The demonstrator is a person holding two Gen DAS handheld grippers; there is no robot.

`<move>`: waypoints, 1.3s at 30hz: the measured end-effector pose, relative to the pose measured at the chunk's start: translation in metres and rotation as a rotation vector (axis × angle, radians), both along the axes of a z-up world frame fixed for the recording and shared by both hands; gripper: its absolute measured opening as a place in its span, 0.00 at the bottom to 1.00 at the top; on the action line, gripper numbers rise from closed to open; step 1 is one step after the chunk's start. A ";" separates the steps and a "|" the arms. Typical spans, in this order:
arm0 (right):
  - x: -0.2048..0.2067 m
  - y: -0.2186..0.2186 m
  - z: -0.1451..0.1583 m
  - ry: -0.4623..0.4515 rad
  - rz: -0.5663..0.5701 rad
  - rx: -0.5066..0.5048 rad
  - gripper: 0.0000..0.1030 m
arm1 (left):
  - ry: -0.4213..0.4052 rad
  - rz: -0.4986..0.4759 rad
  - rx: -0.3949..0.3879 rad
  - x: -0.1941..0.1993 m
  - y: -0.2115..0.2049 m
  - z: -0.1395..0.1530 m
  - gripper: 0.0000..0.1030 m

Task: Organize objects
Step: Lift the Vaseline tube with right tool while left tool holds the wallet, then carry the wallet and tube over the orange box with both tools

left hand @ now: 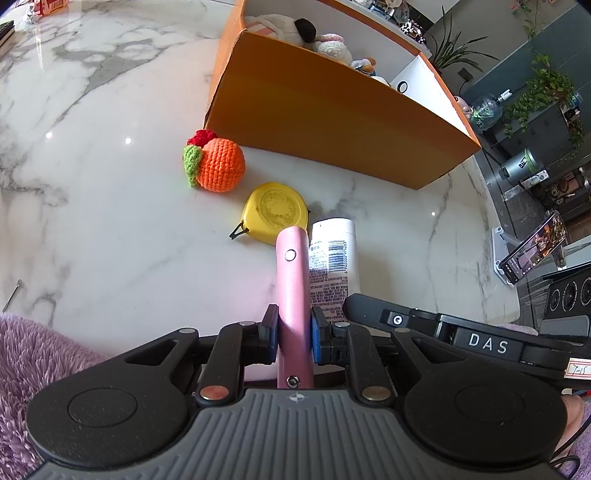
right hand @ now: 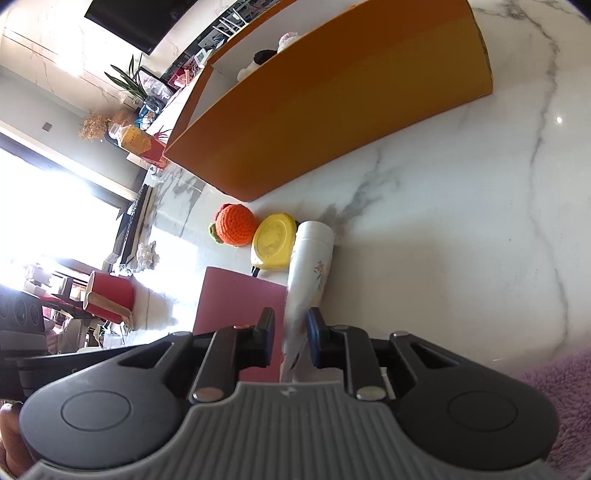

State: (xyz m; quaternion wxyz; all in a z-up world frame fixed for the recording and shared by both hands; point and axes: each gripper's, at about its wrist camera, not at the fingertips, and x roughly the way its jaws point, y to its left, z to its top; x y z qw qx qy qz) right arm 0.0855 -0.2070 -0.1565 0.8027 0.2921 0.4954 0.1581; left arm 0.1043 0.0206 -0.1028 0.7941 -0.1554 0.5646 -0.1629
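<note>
My left gripper (left hand: pixel 293 326) is shut on a pink flat case (left hand: pixel 292 280), held edge-on above the marble table (left hand: pixel 110 221). Right beside it lies a white tube (left hand: pixel 334 254) with a barcode label. My right gripper (right hand: pixel 291 323) is closed around the narrow end of that white tube (right hand: pixel 312 258), and its pads press on both sides. The pink case (right hand: pixel 240 299) shows as a flat panel just left of the tube. A yellow tape measure (left hand: pixel 275 212) and a crocheted orange (left hand: pixel 218 166) lie past the tube, in front of an orange box (left hand: pixel 332 122).
The orange box holds plush toys (left hand: pixel 295 33) and small items. A phone on a stand (left hand: pixel 532 247) sits near the table's right edge. A purple fluffy sleeve (left hand: pixel 29 369) is at the lower left. Shelves, plants and a red stool (right hand: pixel 110 295) stand beyond the table.
</note>
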 end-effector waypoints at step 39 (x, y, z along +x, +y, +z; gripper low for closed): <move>0.030 -0.066 0.142 -0.357 -0.076 -0.370 0.06 | -0.123 -0.069 -0.207 0.083 -0.037 0.091 0.19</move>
